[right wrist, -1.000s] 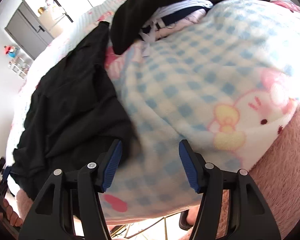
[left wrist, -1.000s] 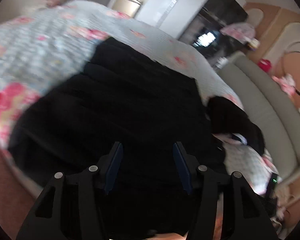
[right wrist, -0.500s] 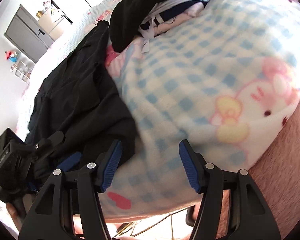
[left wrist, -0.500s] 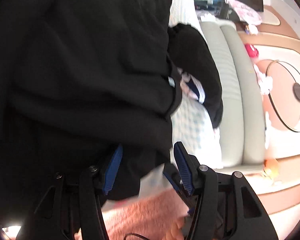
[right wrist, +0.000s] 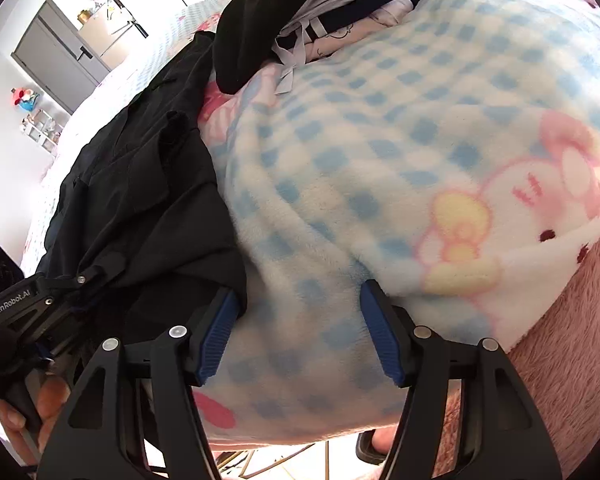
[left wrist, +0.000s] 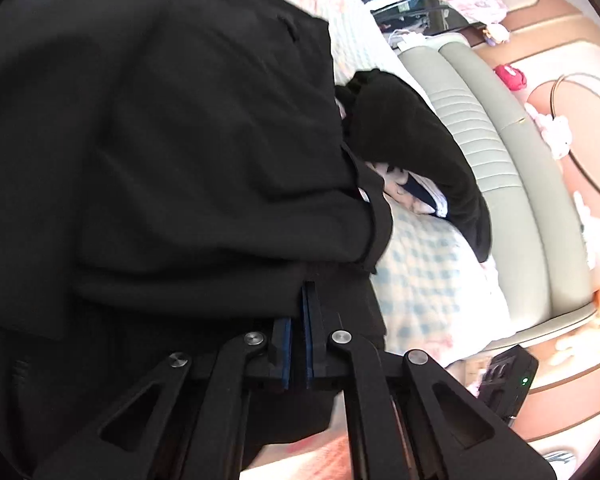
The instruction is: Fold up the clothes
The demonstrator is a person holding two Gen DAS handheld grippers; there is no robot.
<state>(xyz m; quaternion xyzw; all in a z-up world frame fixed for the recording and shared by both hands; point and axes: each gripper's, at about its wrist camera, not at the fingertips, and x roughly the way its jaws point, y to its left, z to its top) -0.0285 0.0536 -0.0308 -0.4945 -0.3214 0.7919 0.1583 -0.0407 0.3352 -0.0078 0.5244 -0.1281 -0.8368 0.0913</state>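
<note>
The left gripper (left wrist: 305,300) pinches the big black cloth garment (left wrist: 160,140) at its edge, ready for folding. The right gripper (right wrist: 300,312), jaws spread, hovers over the blue checked fleece blanket (right wrist: 380,160).

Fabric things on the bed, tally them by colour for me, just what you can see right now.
Black garments: 2, the large black garment and the smaller black garment.
Blue-and-white checked blanket: 1.
White-and-navy clothing under the smaller one: 1 bundle, pieces unclear.
Total: 4.
</note>
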